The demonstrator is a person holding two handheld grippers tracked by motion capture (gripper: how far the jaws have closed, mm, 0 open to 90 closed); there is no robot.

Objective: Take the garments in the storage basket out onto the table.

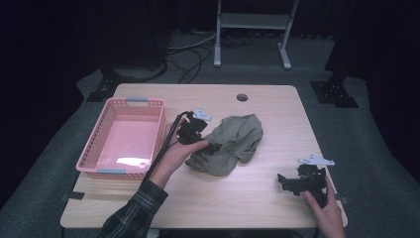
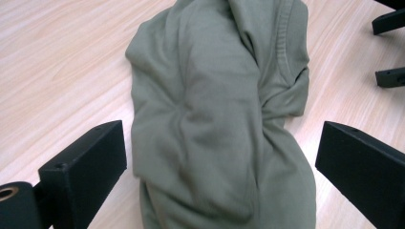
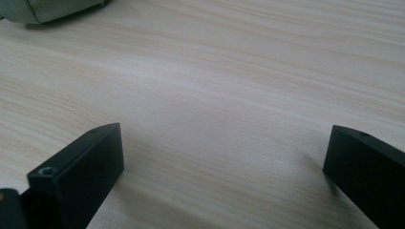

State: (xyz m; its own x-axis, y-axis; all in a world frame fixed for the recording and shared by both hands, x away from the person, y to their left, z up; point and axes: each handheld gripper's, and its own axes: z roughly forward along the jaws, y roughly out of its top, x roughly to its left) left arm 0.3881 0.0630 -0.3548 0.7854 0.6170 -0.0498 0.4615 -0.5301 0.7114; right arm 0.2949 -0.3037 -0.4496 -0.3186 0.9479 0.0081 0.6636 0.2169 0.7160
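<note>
A crumpled olive-green garment (image 1: 232, 143) lies mid-table. My left gripper (image 1: 214, 147) is at its left edge, and in the left gripper view its jaws stand wide apart on either side of the garment (image 2: 215, 124), which bulges between them without being pinched. My right gripper (image 1: 285, 182) rests low on the wooden table (image 1: 267, 104) near the front right corner, held by a hand. Its jaws are open over bare wood (image 3: 224, 109), and a corner of the garment (image 3: 47, 9) shows far off at the top left.
A pink plastic basket (image 1: 99, 141) stands at the table's left side, with nothing in it. A round cable hole (image 1: 241, 97) is near the far edge. A white stand's legs (image 1: 252, 29) are on the floor behind the table.
</note>
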